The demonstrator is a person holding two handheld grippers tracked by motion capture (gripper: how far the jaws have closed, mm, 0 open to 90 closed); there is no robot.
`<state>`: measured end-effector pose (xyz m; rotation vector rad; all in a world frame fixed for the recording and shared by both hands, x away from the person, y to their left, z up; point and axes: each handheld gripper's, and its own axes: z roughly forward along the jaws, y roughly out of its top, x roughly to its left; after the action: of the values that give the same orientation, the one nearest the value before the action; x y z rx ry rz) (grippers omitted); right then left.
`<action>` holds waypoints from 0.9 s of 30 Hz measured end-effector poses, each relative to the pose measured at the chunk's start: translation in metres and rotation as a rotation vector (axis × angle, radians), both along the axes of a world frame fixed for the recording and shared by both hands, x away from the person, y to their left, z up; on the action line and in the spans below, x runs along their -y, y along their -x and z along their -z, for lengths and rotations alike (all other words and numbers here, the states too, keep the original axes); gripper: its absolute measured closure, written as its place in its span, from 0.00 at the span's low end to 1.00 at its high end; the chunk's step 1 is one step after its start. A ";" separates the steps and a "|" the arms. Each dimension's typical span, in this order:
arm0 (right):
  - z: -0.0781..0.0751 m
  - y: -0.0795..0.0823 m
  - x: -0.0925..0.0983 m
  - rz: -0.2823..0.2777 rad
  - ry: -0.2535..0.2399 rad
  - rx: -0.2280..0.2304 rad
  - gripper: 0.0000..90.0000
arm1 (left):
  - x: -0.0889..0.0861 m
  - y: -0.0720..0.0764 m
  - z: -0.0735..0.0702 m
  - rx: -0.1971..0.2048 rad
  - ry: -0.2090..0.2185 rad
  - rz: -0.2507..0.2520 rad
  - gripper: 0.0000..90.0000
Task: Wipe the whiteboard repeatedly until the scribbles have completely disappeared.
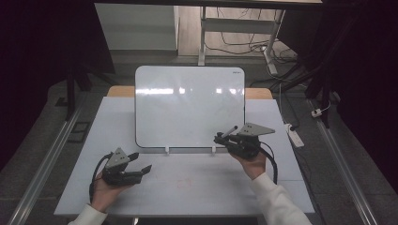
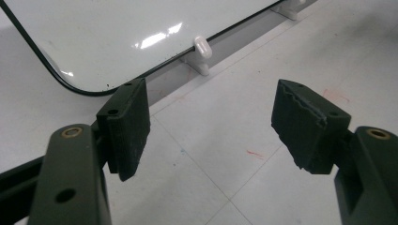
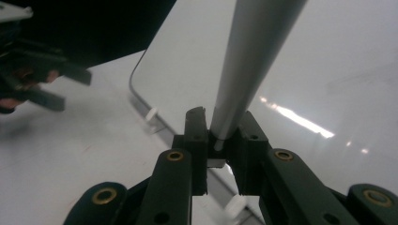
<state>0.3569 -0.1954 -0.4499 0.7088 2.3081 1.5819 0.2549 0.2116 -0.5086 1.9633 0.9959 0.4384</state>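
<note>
A white whiteboard (image 1: 189, 105) stands tilted on two small white feet (image 1: 166, 150) on the table. My right gripper (image 1: 221, 137) is at the board's lower right corner, shut on a grey marker (image 1: 229, 131) that points up and right. In the right gripper view the marker (image 3: 253, 51) rises from between the jaws in front of the whiteboard (image 3: 328, 70). My left gripper (image 1: 141, 162) is open low over the table at the front left, with nothing between its fingers (image 2: 129, 126). The left gripper view has the whiteboard's lower corner (image 2: 94, 37) and one foot (image 2: 202, 51).
The white table (image 1: 187, 187) carries faint red marks (image 1: 184, 183) near its front middle. A power strip (image 1: 294, 135) and cables lie on the floor to the right. Behind the table stand a desk frame (image 1: 234, 28) and more cables.
</note>
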 end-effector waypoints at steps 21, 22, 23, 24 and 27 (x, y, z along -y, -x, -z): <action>0.029 0.029 -0.038 -0.178 0.037 -0.146 0.86 | 0.039 0.002 -0.030 0.158 0.015 0.057 0.33; 0.029 0.029 -0.038 -0.178 0.037 -0.146 0.86 | 0.044 0.001 -0.034 0.171 0.018 0.073 0.33; 0.029 0.029 -0.039 -0.180 0.039 -0.149 0.86 | 0.049 0.001 -0.037 0.180 0.023 0.086 0.33; 0.030 0.030 -0.040 -0.184 0.037 -0.153 0.86 | 0.055 0.000 -0.042 0.185 0.028 0.101 0.33; 0.031 0.032 -0.044 -0.197 0.041 -0.153 0.86 | 0.066 -0.003 -0.049 0.190 0.041 0.131 0.33</action>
<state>0.3249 -0.1511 -0.4809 0.6291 2.5842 1.6066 0.2583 0.1457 -0.4593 1.8972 0.7469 0.5159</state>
